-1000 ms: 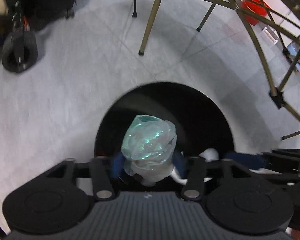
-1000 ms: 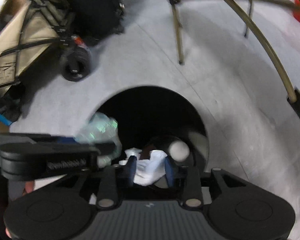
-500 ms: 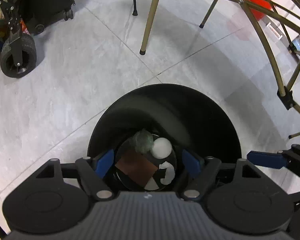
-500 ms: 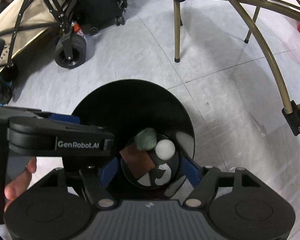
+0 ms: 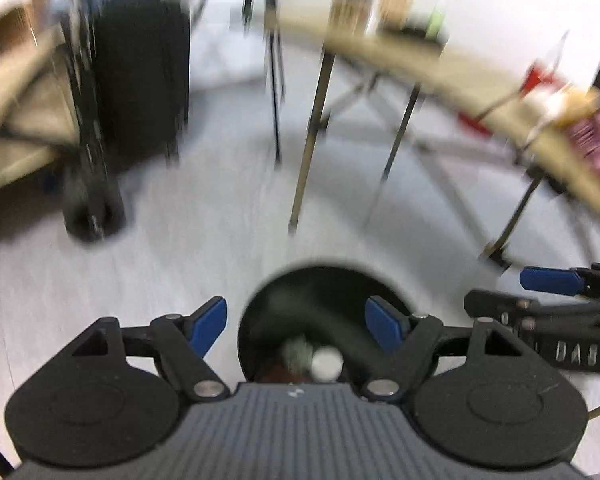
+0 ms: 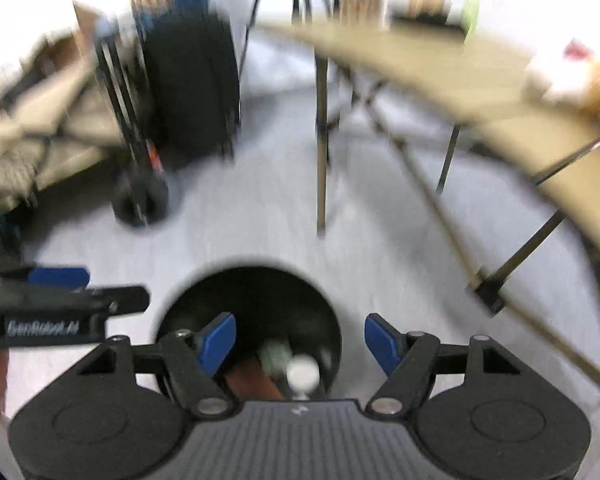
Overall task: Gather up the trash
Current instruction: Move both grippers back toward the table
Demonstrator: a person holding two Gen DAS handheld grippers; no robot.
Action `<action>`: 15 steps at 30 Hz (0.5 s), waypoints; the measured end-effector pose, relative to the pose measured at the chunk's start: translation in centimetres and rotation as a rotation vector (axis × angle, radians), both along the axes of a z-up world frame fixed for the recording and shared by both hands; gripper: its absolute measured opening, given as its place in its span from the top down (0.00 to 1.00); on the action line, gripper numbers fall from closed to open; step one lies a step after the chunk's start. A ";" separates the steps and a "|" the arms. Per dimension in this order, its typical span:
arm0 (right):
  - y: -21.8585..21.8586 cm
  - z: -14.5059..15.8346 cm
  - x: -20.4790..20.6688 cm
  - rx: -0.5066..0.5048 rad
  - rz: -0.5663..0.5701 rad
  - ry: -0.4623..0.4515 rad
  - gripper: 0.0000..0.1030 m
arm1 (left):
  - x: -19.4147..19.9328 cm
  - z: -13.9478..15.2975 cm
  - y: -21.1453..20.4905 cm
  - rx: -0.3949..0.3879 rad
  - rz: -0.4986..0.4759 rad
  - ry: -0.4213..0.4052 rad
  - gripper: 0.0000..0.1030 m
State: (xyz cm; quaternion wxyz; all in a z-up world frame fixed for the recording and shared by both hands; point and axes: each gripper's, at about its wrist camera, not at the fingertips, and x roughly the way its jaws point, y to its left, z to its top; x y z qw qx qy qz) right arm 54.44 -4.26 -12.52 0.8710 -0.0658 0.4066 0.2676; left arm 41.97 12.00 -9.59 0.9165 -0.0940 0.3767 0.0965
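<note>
Black trash bin (image 5: 320,292): round, open-topped, standing on the pale tiled floor (image 5: 204,248); seen from above in both wrist views.

Contents, at the bottom of the bin: a crumpled greenish plastic wad (image 5: 298,354), a white ball-like piece (image 5: 327,364) touching it at its 3 o'clock, and a brown flat piece (image 6: 252,376) at the wad's 8 o'clock. All blurred.

Left hand-held gripper (image 5: 298,322): jaws spread wide, nothing between the blue pads, poised above the bin mouth.

Right hand-held gripper (image 6: 300,338): jaws likewise wide and empty, over the bin's 3 o'clock rim. It appears in the left view at 3 o'clock.

Surroundings: tan folding counter (image 6: 440,68) from 12 to 3 o'clock, blurred items on top; black suitcase (image 5: 140,76) at 10 o'clock; cart wheel (image 6: 140,200) near it.
</note>
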 end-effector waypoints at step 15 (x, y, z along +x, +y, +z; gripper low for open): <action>-20.0 13.4 -17.5 0.283 -0.355 -0.427 0.21 | -11.5 10.0 -14.7 0.111 -0.287 -0.425 0.08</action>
